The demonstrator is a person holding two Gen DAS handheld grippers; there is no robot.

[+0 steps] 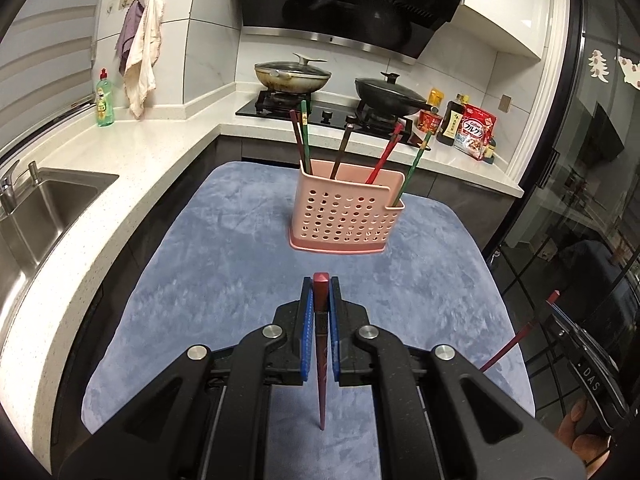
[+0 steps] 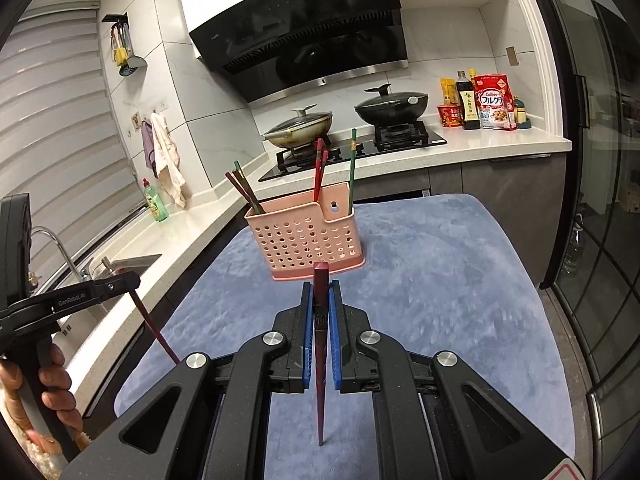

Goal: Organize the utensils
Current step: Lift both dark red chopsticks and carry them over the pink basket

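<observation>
You've got a dark red chopstick (image 1: 321,344) clamped in the left gripper (image 1: 321,292) and another (image 2: 321,344) in the right gripper (image 2: 321,294), both just short of the pink caddy (image 1: 346,212); tip each point down over its open top before letting go.

Pink perforated basket (image 1: 344,216), blue mat (image 1: 208,280), blue-padded black tongs (image 1: 321,292) gripping dark-red chopstick (image 1: 321,344).
</observation>
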